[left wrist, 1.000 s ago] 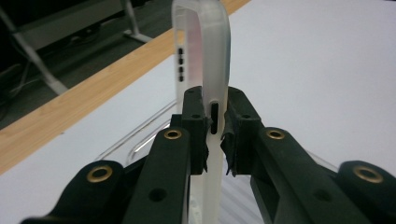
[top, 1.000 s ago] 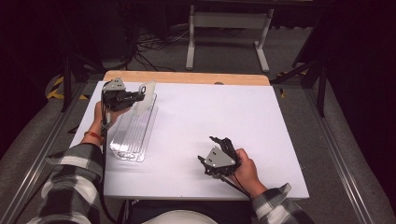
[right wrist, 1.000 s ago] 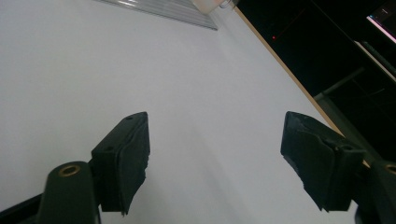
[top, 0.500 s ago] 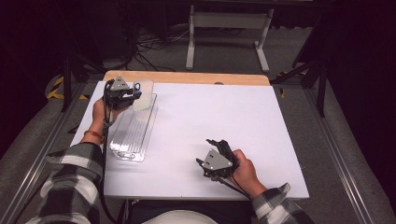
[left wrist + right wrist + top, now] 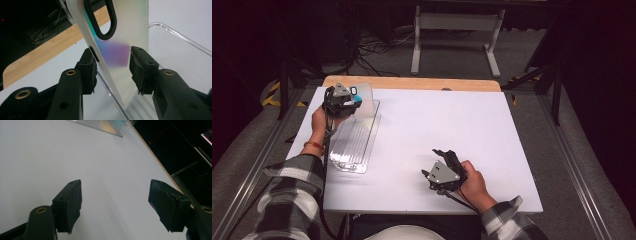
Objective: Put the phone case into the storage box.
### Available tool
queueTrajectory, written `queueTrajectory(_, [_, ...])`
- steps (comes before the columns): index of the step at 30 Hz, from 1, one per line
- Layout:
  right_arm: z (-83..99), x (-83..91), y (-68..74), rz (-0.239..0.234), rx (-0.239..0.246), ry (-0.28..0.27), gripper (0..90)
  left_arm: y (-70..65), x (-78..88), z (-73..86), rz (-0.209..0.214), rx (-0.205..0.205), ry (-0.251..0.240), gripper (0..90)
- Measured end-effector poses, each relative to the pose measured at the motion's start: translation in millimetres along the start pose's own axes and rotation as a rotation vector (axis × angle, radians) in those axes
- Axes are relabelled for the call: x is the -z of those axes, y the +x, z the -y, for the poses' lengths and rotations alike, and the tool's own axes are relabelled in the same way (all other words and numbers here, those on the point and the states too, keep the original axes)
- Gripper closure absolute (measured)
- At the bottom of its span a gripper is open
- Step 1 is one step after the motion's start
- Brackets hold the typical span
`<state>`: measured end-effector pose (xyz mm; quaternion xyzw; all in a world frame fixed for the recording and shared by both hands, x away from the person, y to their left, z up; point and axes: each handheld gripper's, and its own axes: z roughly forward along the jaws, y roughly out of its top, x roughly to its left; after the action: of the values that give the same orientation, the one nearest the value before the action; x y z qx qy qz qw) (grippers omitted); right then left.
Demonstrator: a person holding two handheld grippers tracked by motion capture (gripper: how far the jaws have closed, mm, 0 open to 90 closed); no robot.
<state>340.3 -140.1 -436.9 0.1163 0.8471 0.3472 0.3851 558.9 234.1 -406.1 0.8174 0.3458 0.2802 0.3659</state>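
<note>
A: Status of the work, please.

B: The phone case point(image 5: 120, 37) stands on edge in the far end of the clear tray point(image 5: 354, 145), at the table's point(image 5: 492, 130) far left corner. The left gripper point(image 5: 346, 98) is at the case. Its jaws have just been opening; the case is between them, but in the left gripper view a gap shows between the right pad and the case's edge, so I judge the grip released.

A: So placement is done?

B: Mostly, in my judgement. The case is in the tray and leans steeply, near upright. What remains: draw the left gripper clear without knocking the case. Whether it stands alone I cannot tell.

A: Describe the case.

B: Thin, flat, translucent white with an iridescent sheen: green, blue and a purple patch near the pads. A black oval ring frames the camera cut-out near its upper end, and a small dark slot sits on the side edge. The tray is transparent with a ribbed floor and low walls.

A: The other tool?

B: The right gripper point(image 5: 443, 161) rests near the table's near edge, well apart from the tray. Jaws spread wide, nothing between them, only bare white tabletop ahead.
</note>
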Motion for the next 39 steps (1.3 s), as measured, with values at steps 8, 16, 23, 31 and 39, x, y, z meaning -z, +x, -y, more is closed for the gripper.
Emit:
queueTrajectory(8, [0.7, 0.5, -1.1, 0.009, -0.012, -0.003, 27.6, 0.6, -2.7, 3.5, -0.02, 0.024, 0.016, 58.5])
queueTrajectory(16, [0.4, 1.2, -1.2, 0.007, -0.009, -0.006, 27.5, -0.4, -2.3, 3.6, -0.024, 0.032, 0.017, 59.8])
queueTrajectory(23, [0.9, 0.0, -1.3, 0.009, -0.005, 0.002, 26.7, -1.4, -1.2, 3.7, -0.034, 0.035, 0.006, 58.9])
queueTrajectory(31, [1.9, 2.3, -5.9, 0.017, -0.025, -0.013, 26.7, -2.8, 4.0, 4.4, -0.045, 0.039, -0.019, 57.9])
queueTrajectory(39, [3.1, 2.6, -9.1, 0.024, -0.044, -0.017, 26.2, -1.9, 7.7, 6.2, -0.032, 0.063, -0.048, 57.1])
